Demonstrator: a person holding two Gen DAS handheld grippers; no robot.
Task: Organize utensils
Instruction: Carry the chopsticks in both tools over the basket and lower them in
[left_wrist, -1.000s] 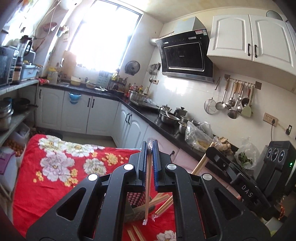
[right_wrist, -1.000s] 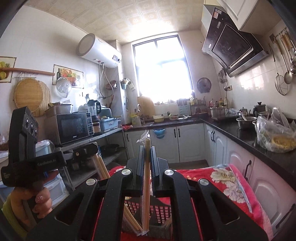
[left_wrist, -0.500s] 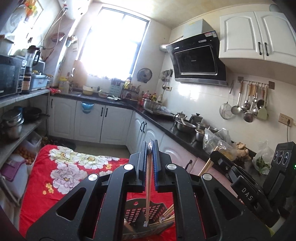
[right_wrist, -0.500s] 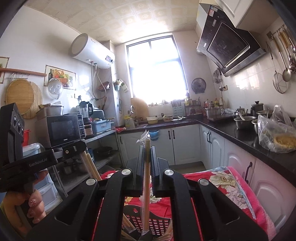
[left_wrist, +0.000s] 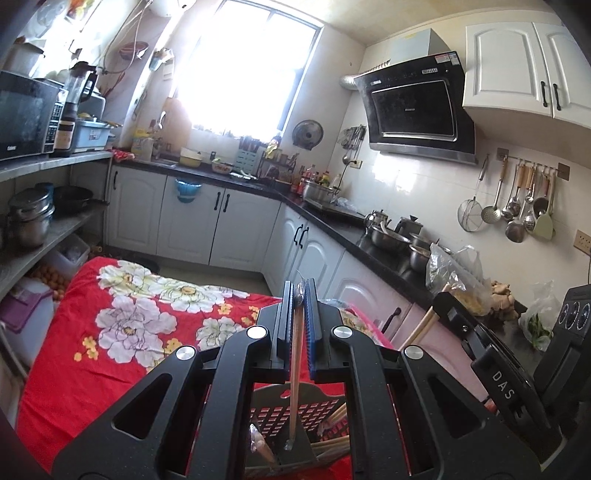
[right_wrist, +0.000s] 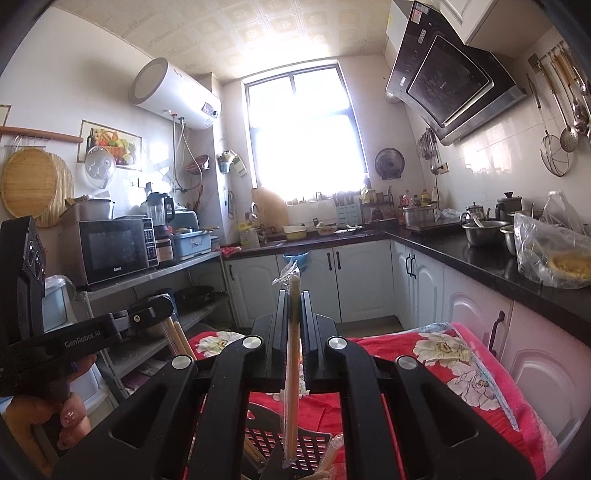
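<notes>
Kitchen daylight pours through the window (left_wrist: 243, 70) at the far wall, washing out the sill. A red floral cloth (left_wrist: 122, 325) covers the work surface in the foreground; white cabinets under a black countertop (left_wrist: 384, 254) run along the right, with a black range hood (left_wrist: 417, 107) above and ladles and strainers hanging from a rail (left_wrist: 517, 199). On the other side, a microwave (right_wrist: 114, 251) sits on a grey shelf and a white water heater (right_wrist: 173, 92) hangs near the ceiling.

The left gripper (left_wrist: 299, 332) points slightly downward over the cloth, its jaws closed tight on wrapped chopsticks (left_wrist: 295, 373) that hang down into a dark perforated utensil basket (left_wrist: 295, 424). Other chopsticks already lie in the basket on either side of a divider. The right gripper (right_wrist: 294, 332) is held about level, its jaws likewise clamped on a second wrapped pair of chopsticks (right_wrist: 291, 369), whose lower end reaches down to the same basket (right_wrist: 288, 446) and whose clear wrapper sticks up above the fingertips. Each gripper shows in the other's view, out to the side, with pale sticks angling down from its jaws. A hand (right_wrist: 48, 417) grips the left tool's handle.

The basket is cut off by the bottom edge and largely hidden behind the gripper bodies, so whether the chopstick tips touch its floor cannot be told.
</notes>
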